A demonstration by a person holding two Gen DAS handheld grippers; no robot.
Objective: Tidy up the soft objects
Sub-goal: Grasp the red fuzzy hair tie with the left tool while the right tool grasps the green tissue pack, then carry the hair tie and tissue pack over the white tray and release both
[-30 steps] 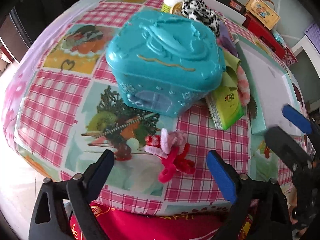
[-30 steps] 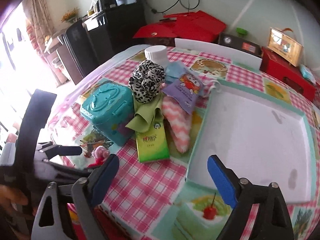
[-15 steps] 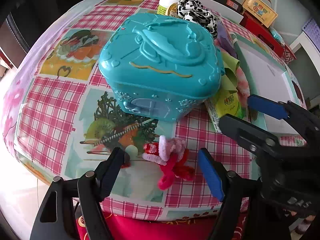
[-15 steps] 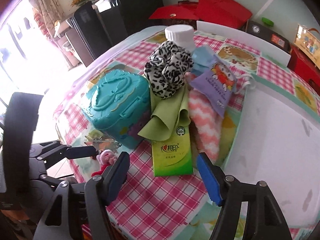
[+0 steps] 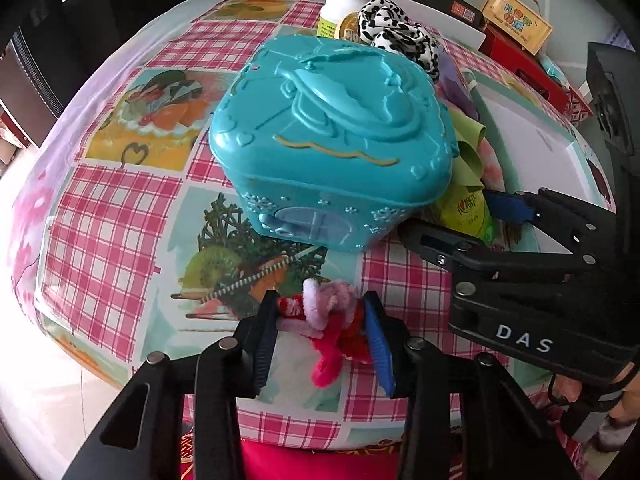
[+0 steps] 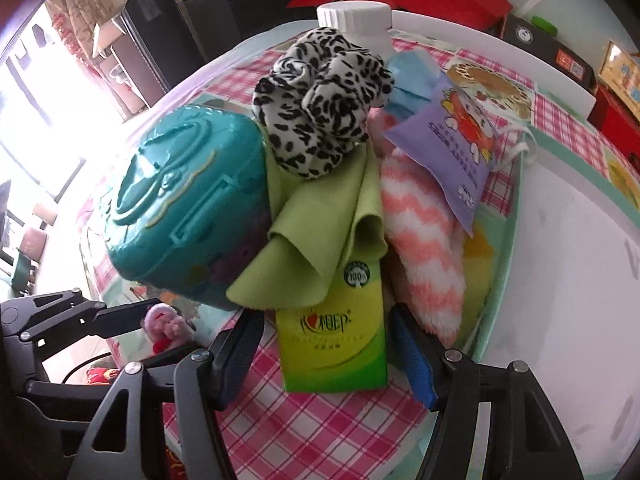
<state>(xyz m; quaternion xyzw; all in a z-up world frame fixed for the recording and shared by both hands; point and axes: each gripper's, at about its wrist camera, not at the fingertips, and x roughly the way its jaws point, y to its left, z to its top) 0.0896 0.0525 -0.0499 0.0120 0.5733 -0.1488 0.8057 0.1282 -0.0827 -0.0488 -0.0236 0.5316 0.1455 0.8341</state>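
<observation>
I see the table with its checked pink cloth (image 5: 120,216) filling both views. On its right side lies the white tray (image 6: 568,264) with a pale green rim. Next in size is the teal plastic case (image 5: 332,140), closed, standing near the middle of the cloth.

Against the far right side of the case the soft things are piled together. The leopard-print scrunchie (image 6: 320,108) sits on top, touching the white-capped bottle (image 6: 356,20) behind it. Under the scrunchie the green cloth (image 6: 320,236) hangs folded over the green tissue pack (image 6: 334,340). Beside them lies the pink and white striped fuzzy sock (image 6: 424,248), just at the tray's rim, and the purple pouch (image 6: 448,140) rests tilted on the sock.

My right gripper (image 6: 328,352) is low over the cloth with its jaws spread on both sides of the tissue pack; I cannot tell if the pads touch it.

My left gripper (image 5: 322,336) is at the near edge of the table, in front of the case. Its jaws are pinching the pink and red pipe-cleaner toy (image 5: 332,320), the smallest thing here, which lies on the cloth between the two pads.
</observation>
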